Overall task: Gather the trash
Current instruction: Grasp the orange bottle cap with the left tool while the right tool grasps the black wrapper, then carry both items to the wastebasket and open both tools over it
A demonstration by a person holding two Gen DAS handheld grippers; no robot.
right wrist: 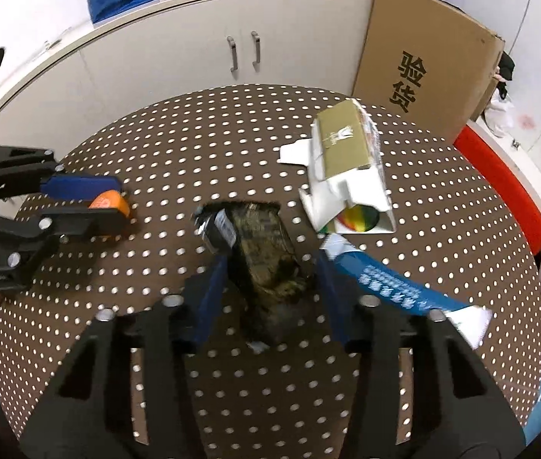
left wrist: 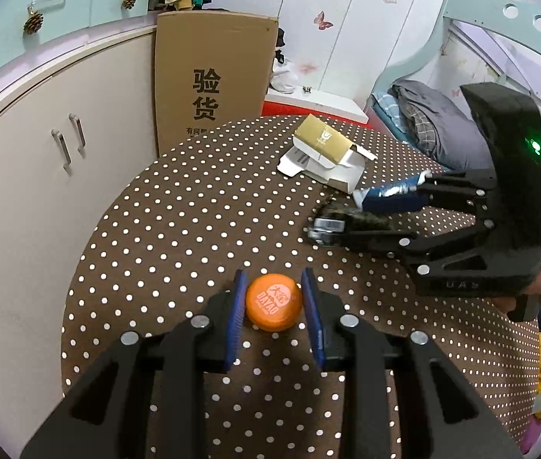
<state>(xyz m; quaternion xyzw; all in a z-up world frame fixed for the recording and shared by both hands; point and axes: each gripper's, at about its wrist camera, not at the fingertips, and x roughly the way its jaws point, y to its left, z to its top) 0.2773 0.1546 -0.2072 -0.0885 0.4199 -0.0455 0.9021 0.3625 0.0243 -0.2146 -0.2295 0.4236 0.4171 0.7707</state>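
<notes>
An orange bottle cap lies on the brown polka-dot table, between the blue pads of my left gripper; small gaps show on both sides, so the jaws are open around it. My right gripper is open and straddles a dark camouflage-print wrapper lying on the table. A blue and white tube-like wrapper lies just outside its right finger. An opened gold and white carton lies further back. The left gripper and the cap show at the left of the right wrist view.
A tall cardboard sheet leans against white cabinets behind the table. A bed with bedding stands to the right. A red and white box sits beyond the table's far right edge.
</notes>
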